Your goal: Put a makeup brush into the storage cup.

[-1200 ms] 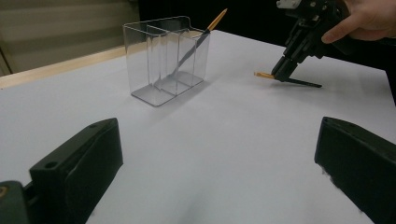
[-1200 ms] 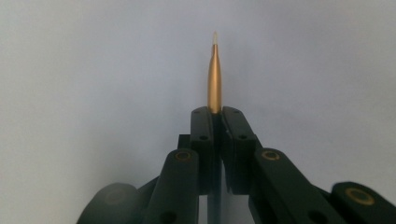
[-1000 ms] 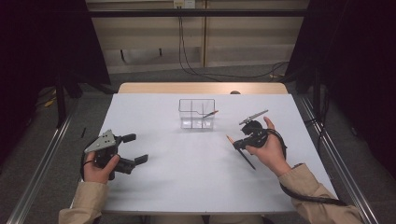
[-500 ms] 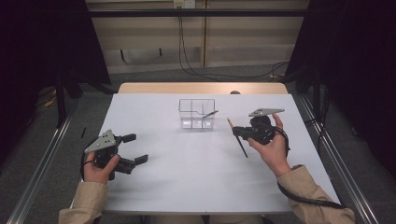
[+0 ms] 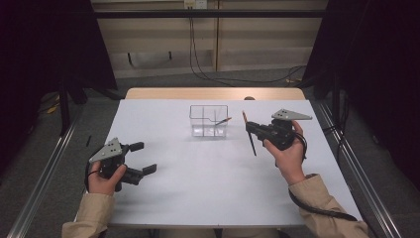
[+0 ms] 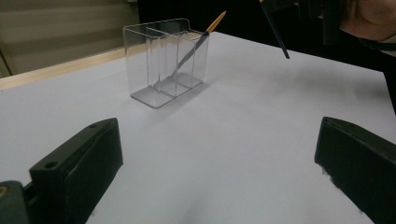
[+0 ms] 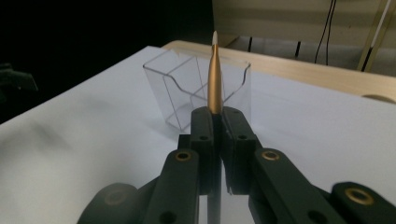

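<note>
- Paintbrush (image 5: 249, 135), dark handle with a gold ferrule and pale tip, is the thing in hand; a second brush (image 5: 221, 121) already leans inside the clear divided holder (image 5: 209, 120), so I judge one brush is stowed and this one is left to go in.
- Left gripper (image 5: 142, 158): jaws stand wide apart with nothing between them, resting low over the white table (image 5: 208, 183). In the left gripper view the holder sits ahead of the jaws and a little to their left, well apart from them, and the held brush hangs far off at the upper right.
- Holder: between the two grippers, nearer the right one, with the stowed brush tilted so its orange end pokes out toward the right gripper.
- Right gripper (image 5: 251, 128): jaws closed tight on the paintbrush, clamped near the ferrule; the tip rises just above the pads (image 7: 204, 122) and the handle slants down below them. The holder lies just beyond the jaws, not touching the brush.
- Left to do, as I judge: carry the brush over the holder and let go.
</note>
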A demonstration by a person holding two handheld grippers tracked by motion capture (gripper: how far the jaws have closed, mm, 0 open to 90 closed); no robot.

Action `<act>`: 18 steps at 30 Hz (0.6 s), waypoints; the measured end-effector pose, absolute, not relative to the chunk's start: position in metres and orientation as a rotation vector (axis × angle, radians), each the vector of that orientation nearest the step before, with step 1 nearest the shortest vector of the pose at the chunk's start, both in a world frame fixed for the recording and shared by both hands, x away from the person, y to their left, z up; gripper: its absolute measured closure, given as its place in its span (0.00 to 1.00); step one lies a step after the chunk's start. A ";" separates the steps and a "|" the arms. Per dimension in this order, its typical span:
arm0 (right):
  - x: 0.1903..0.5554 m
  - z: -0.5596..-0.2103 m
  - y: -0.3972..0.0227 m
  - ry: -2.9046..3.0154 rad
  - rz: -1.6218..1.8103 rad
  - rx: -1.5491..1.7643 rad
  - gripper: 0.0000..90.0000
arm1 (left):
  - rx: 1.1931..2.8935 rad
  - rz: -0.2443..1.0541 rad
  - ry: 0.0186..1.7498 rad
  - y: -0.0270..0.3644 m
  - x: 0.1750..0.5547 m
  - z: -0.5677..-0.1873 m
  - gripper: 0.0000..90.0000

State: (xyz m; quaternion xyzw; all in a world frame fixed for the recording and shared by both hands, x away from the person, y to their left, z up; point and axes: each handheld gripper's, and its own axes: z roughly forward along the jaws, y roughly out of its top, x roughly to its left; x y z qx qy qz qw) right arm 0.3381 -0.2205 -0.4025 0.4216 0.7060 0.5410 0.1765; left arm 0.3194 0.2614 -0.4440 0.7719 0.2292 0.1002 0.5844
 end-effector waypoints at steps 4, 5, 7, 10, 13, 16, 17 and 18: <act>0.337 -0.400 -0.219 1.939 1.584 1.140 0.94 | 1.803 0.233 0.536 0.261 0.320 -0.445 0.01; 0.337 -0.399 -0.219 1.926 1.593 1.124 0.94 | 1.802 0.232 0.537 0.261 0.320 -0.445 0.01; 0.337 -0.399 -0.217 1.906 1.612 1.102 0.94 | 1.802 0.233 0.535 0.261 0.320 -0.444 0.01; 0.338 -0.399 -0.216 1.880 1.627 1.089 0.94 | 1.800 0.231 0.535 0.261 0.319 -0.444 0.01; 0.339 -0.400 -0.215 1.850 1.642 1.076 0.94 | 1.803 0.232 0.534 0.262 0.320 -0.445 0.01; 0.341 -0.399 -0.215 1.821 1.657 1.078 0.94 | 1.802 0.233 0.531 0.262 0.320 -0.445 0.01; 0.342 -0.399 -0.216 1.818 1.661 1.083 0.94 | 1.799 0.232 0.533 0.262 0.320 -0.445 0.01; 0.343 -0.399 -0.216 1.810 1.668 1.086 0.94 | 1.800 0.232 0.531 0.262 0.320 -0.445 0.01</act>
